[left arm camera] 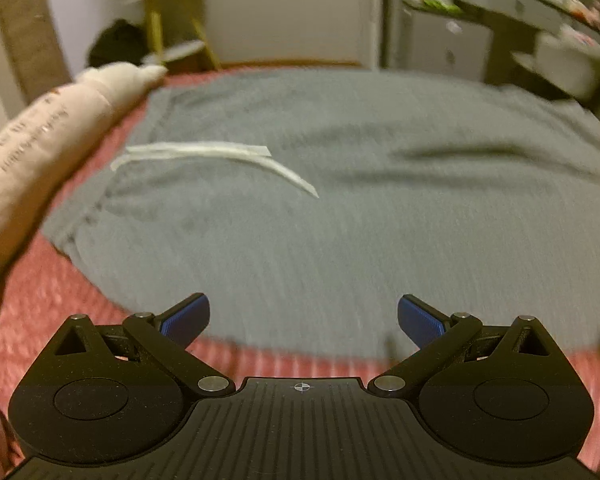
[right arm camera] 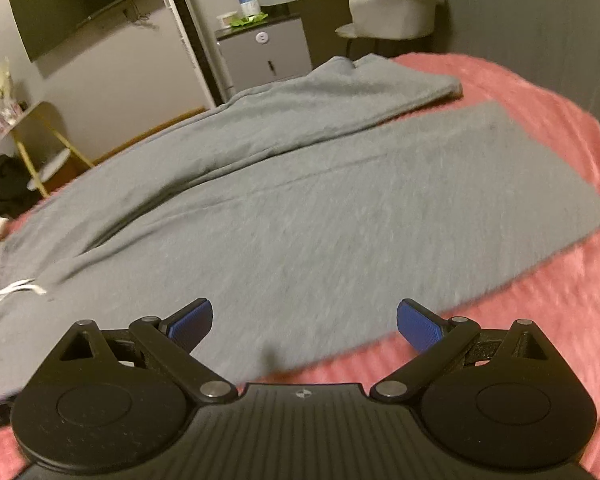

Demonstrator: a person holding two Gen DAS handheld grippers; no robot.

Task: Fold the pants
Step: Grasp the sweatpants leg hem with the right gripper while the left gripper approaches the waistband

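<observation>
Grey sweatpants lie spread flat on a pink bedspread. Their white drawstring lies on the waist end at the left. In the right wrist view the pants show both legs running to the far right, with the drawstring at the left edge. My left gripper is open and empty above the near edge of the pants by the waist. My right gripper is open and empty above the near edge of the closer leg.
A cream pillow lies along the bed's left side. Beyond the bed stand a yellow stool, grey cabinets, a grey chair and a wall TV. Pink bedspread shows to the right of the legs.
</observation>
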